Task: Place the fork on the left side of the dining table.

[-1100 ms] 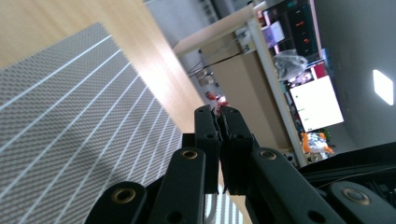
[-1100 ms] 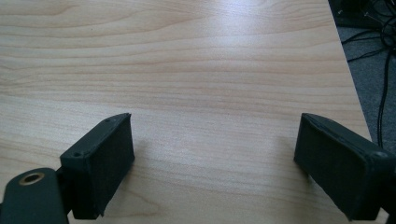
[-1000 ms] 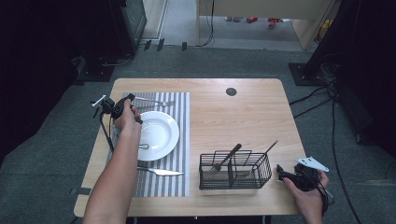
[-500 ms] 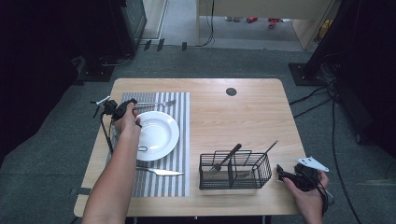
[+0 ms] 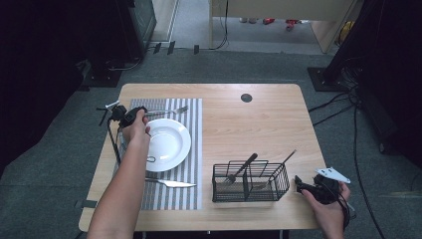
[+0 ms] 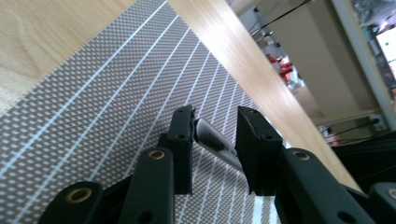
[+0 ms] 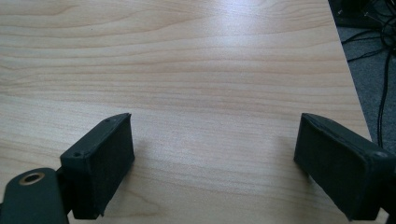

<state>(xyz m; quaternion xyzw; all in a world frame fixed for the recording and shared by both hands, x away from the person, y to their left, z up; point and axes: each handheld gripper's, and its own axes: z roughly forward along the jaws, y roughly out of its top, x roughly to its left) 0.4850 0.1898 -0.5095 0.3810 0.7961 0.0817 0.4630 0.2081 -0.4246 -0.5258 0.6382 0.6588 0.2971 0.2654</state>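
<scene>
A metal fork (image 5: 169, 110) lies on the striped grey placemat (image 5: 191, 149) along its far edge, behind the white plate (image 5: 166, 144). My left gripper (image 5: 143, 114) is at the fork's handle end, low over the mat. In the left gripper view the gripper (image 6: 215, 116) is open, with the tip of the fork handle (image 6: 217, 142) in the gap between its jaws, resting on the placemat (image 6: 93, 121). My right gripper (image 5: 300, 181) rests at the table's near right corner. It stands wide open over bare wood (image 7: 212, 149), holding nothing.
A knife (image 5: 169, 183) lies on the mat in front of the plate. A black wire basket (image 5: 251, 181) at the near right holds two dark-handled utensils (image 5: 244, 167). A dark round hole (image 5: 246, 97) marks the far middle of the table. The left table edge is close to my left hand.
My left hand and gripper have shifted slightly toward me at the fork's handle end. The right gripper has stayed still.
</scene>
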